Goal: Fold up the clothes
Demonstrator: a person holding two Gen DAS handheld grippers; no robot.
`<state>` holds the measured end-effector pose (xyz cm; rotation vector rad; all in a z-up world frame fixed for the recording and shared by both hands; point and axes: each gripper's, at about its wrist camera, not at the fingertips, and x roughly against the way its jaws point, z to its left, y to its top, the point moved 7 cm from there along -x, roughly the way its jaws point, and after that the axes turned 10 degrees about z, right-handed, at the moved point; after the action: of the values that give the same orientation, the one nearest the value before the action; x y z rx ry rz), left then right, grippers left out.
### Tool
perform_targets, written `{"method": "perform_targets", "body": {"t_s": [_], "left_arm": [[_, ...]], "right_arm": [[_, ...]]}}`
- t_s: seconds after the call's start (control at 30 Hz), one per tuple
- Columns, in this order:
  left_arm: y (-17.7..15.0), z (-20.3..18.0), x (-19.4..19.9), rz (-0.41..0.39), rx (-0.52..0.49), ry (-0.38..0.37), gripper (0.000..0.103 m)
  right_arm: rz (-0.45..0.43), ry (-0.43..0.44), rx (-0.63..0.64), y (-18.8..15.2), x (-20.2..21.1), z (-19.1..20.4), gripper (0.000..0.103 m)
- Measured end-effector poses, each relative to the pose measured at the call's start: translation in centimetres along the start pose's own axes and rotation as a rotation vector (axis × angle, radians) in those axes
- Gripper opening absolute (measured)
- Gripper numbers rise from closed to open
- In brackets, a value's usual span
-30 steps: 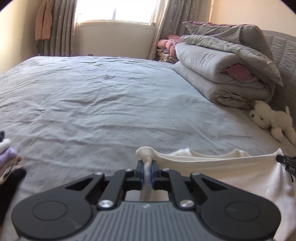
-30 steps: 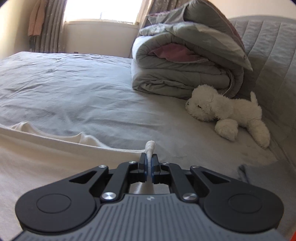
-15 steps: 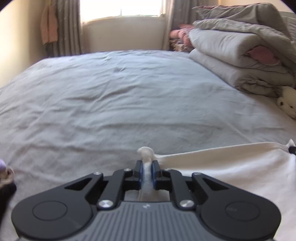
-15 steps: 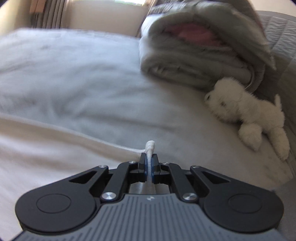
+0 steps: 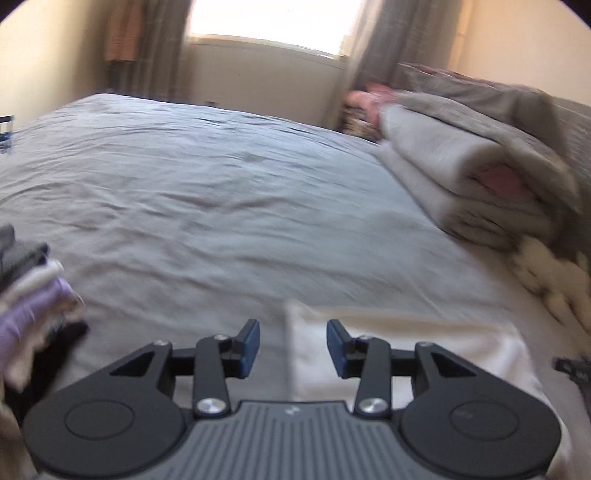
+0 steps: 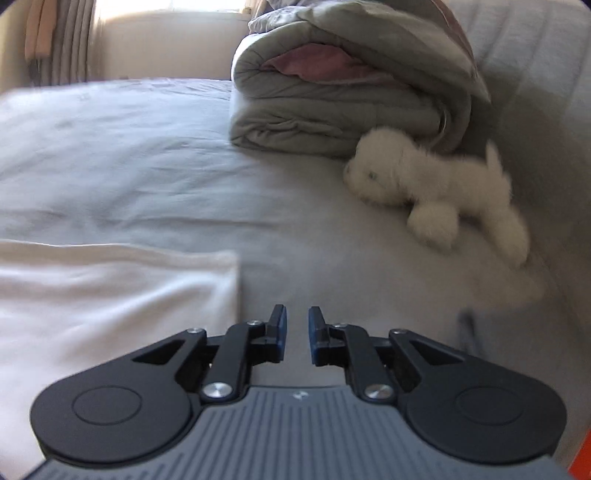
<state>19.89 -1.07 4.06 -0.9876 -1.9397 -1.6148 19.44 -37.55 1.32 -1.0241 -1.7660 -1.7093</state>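
A cream-white garment (image 5: 406,350) lies flat on the grey bed sheet (image 5: 221,206), its far left corner showing between the fingers of my left gripper (image 5: 292,345), which is open and holds nothing. In the right wrist view the same garment (image 6: 110,295) spreads to the left, its right edge just left of my right gripper (image 6: 297,332). That gripper is open too, with only bare sheet (image 6: 147,147) between its fingers. Both views are blurred by motion.
A stack of folded clothes (image 5: 29,295) sits at the left edge. A rolled grey duvet (image 6: 351,92) and a white plush toy (image 6: 443,195) lie at the right, by the padded headboard (image 6: 535,92). A window with curtains (image 5: 266,29) is beyond the bed.
Both grippers were shut on corners of the white garment; now both have opened and let go. The garment has dropped flat on the bed with a straight folded edge.
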Motion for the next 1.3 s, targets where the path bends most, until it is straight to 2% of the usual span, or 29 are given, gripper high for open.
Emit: {"method": "perform_targets", "body": {"t_s": [0.07, 0.17, 0.27, 0.37, 0.53, 0.67, 0.77, 0.9, 1.03, 1.13, 1.23, 1.3], "left_arm": [[-1.9, -2.5, 0.6, 0.019, -0.047, -0.052, 0.042], [-4.8, -6.0, 0.4, 0.047, -0.075, -0.127, 0.043], [-7.0, -8.3, -0.7, 0.057, -0.133, -0.133, 0.043], [-8.6, -8.6, -1.8, 0.062, -0.214, -0.087, 0.043], [-8.5, -6.9, -1.3, 0.077, -0.239, -0.063, 0.041], [-8.8, -6.8, 0.8, 0.061, -0.290, -0.026, 0.042], [-9.3, -6.3, 1.1, 0.061, -0.266, -0.057, 0.042], [-9.8, -5.8, 0.1, 0.047, -0.210, -0.089, 0.043], [-9.5, -6.4, 1.1, 0.038, -0.196, -0.109, 0.043], [-9.0, -7.2, 2.2, 0.004, -0.200, -0.159, 0.047], [-9.9, -6.6, 0.2, 0.060, -0.199, -0.100, 0.047], [-10.2, -6.5, -0.2, 0.049, -0.218, -0.085, 0.047]], "right_arm": [[0.030, 0.126, -0.028, -1.5, 2.0, 1.3, 0.020], [0.004, 0.229, 0.053, -3.6, 5.1, 5.5, 0.022], [-0.024, 0.321, 0.150, -5.5, 7.4, 9.9, 0.022], [0.024, 0.327, 0.234, -7.2, 6.5, 12.5, 0.021], [0.063, 0.278, 0.251, -8.5, 5.6, 12.5, 0.019], [0.089, 0.240, 0.259, -9.5, 4.9, 12.5, 0.019], [0.061, 0.236, 0.203, -9.7, 4.8, 11.9, 0.021], [0.014, 0.229, 0.190, -9.3, 5.6, 12.4, 0.024], [-0.033, 0.222, 0.177, -8.9, 6.4, 13.0, 0.033], [-0.074, 0.287, 0.175, -8.5, 7.4, 14.2, 0.037], [-0.074, 0.304, 0.208, -8.7, 7.4, 15.6, 0.041], [-0.060, 0.300, 0.224, -8.9, 7.0, 16.0, 0.041]]}}
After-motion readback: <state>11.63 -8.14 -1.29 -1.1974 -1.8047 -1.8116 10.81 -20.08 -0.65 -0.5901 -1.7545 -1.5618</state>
